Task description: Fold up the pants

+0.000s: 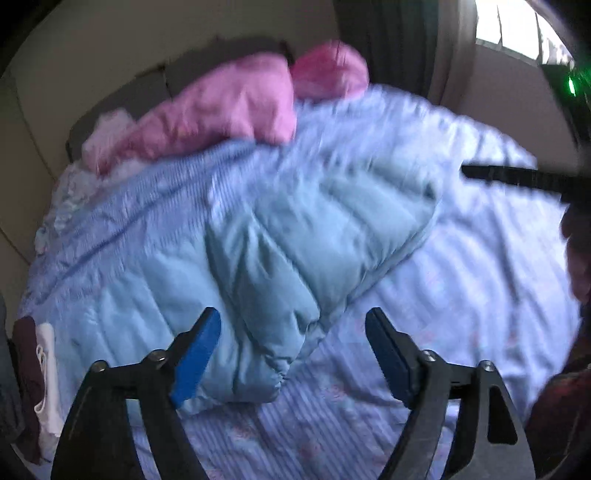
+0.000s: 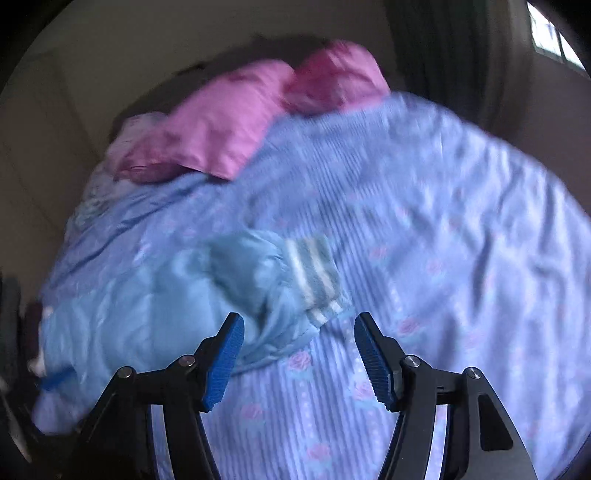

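Light blue padded pants (image 1: 266, 251) lie on the bed's striped floral sheet (image 1: 461, 277). In the right wrist view the pants (image 2: 166, 302) lie at the left, and a striped knit cuff (image 2: 317, 277) at a leg end points toward the right. My left gripper (image 1: 293, 350) is open and empty, just above the near edge of the pants. My right gripper (image 2: 299, 354) is open and empty, close to the cuff end. Both views are blurred by motion.
Pink pillows (image 1: 229, 107) lie at the head of the bed, also in the right wrist view (image 2: 236, 122). A dark and white garment (image 1: 37, 380) lies at the bed's left edge. The other gripper's black body (image 1: 517, 177) shows at the right. A window (image 1: 517, 33) is beyond.
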Tool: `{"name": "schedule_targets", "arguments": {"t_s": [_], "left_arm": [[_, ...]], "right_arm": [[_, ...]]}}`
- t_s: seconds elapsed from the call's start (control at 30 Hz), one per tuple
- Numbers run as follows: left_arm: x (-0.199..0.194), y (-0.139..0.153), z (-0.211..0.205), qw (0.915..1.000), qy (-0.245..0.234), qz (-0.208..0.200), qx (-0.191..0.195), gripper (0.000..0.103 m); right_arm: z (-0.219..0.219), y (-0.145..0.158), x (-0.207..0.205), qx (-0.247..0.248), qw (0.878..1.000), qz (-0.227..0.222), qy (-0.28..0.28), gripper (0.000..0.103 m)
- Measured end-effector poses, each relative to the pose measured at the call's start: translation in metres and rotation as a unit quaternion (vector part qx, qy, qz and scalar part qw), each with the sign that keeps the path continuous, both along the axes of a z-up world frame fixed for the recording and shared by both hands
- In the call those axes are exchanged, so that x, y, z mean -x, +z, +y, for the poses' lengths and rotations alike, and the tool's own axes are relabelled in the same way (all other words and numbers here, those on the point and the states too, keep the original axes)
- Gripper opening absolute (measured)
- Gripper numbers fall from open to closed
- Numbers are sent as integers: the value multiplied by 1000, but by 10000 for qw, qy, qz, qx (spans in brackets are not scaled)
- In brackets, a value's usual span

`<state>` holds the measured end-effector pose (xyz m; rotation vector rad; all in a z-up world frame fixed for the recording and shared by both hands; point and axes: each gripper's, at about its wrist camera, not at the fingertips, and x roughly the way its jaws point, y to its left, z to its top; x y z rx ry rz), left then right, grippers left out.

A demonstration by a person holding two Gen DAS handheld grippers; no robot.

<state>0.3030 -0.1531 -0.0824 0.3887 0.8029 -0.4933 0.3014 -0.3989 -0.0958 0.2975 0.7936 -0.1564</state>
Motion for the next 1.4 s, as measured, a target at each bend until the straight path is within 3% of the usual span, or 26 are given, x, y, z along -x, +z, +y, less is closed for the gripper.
{"name": "schedule_targets", "arguments": {"t_s": [0.1, 0.2, 0.27, 0.43, 0.5, 0.6, 0.7, 0.9, 1.17, 1.27, 1.4], "left_arm": [[11, 24, 24, 9995, -97, -296, 74, 81], [19, 32, 60, 9971, -13, -741, -180, 81], [19, 30, 81, 9963, 137, -802, -291, 81], [12, 7, 142, 9962, 646, -484, -326, 80], [11, -4, 161, 9955, 777, -419, -349, 80], [7, -16, 186, 9946, 975, -282, -223, 80], [-8, -31, 214, 9911, 1318, 30, 165, 80], [-22, -60, 236, 9836, 1583, 466, 729, 76], [-29, -70, 240, 9808, 1478, 472, 1183, 75], [-39, -73, 247, 9748, 1595, 563, 1454, 69], [-53, -80, 252, 9687, 1838, 702, 1515, 52]], "right_arm": [[29, 31, 23, 340, 9962, -426, 686, 63], [65, 50, 37, 436, 9839, -681, 1596, 63], [91, 51, 41, 400, 9716, -675, 2232, 63], [160, 23, 27, 618, 9385, -231, 3388, 63], [189, 4, 14, 522, 9219, 137, 3837, 62], [218, -19, -1, 286, 9093, 557, 4115, 58], [234, -39, -7, 176, 9064, 822, 4139, 47], [241, -65, -25, 6, 9217, 1069, 3730, 35], [253, -72, -30, 324, 9198, 898, 3807, 35], [255, -70, -30, 329, 9215, 859, 3774, 35], [255, -68, -33, 279, 9239, 822, 3727, 35]]}}
